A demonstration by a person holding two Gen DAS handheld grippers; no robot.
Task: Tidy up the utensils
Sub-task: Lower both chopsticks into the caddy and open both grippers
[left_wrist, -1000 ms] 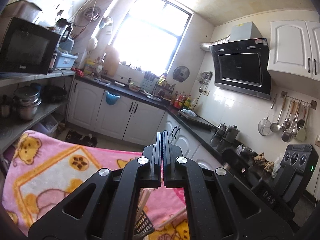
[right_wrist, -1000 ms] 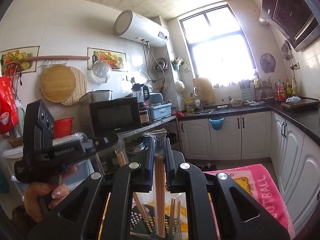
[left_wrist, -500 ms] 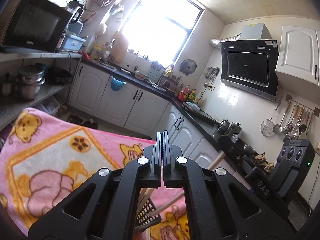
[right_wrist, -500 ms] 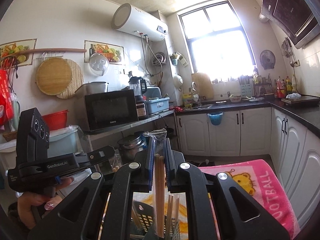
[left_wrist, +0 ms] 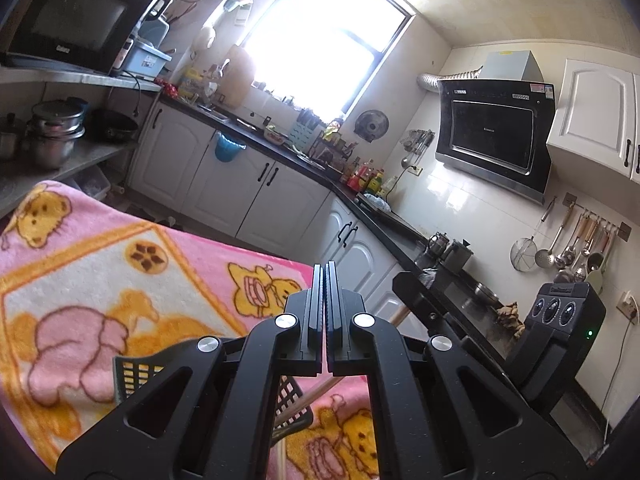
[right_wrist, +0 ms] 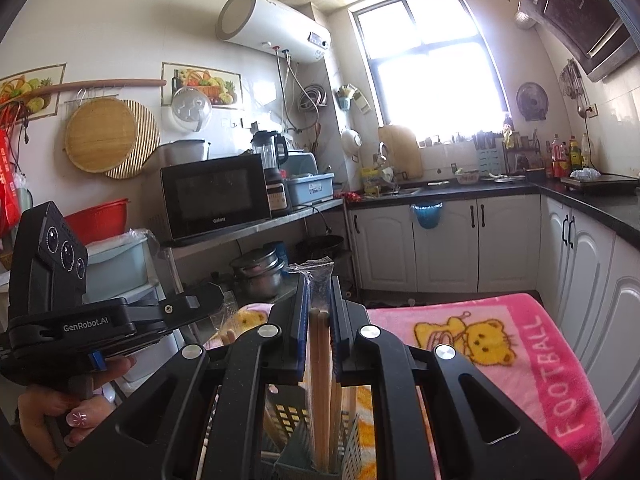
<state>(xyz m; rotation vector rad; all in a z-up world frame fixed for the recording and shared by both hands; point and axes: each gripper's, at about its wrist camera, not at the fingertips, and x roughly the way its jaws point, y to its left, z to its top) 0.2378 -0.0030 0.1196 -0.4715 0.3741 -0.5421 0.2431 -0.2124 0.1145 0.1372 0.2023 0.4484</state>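
- The wooden chopsticks (right_wrist: 320, 364), in a clear plastic sleeve (right_wrist: 316, 276), stand upright between the jaws of the right gripper (right_wrist: 319, 320); the jaws are clamped on them with only the bundle's width between the pads.
- The lower ends of the chopsticks reach down into the dark perforated utensil basket (right_wrist: 288, 416), directly below the right gripper. Further sticks stand in the same basket.
- In the left wrist view, the basket (left_wrist: 136, 372) appears low in the frame, partly hidden behind the gripper body, with one stick (left_wrist: 308, 396) leaning out of it towards the right.
- The left gripper (left_wrist: 325, 280) has its jaws fully closed, pad against pad, with nothing between them. It is just above the near side of the basket.
- The basket rests on a pink cartoon-print blanket (right_wrist: 520, 344) that covers the table.
- A person's hand (right_wrist: 60, 412) holds the left gripper's handle at the lower left of the right wrist view.
- Far left: a shelf carries a black microwave (right_wrist: 216, 196); steel pots (right_wrist: 256, 272) sit on the level below.
- Far side: white cabinets (right_wrist: 448, 248) run under a dark counter beneath a bright window (right_wrist: 432, 56).
- Right wall: a black range hood (left_wrist: 492, 140) and a rail of hanging ladles (left_wrist: 568, 248).
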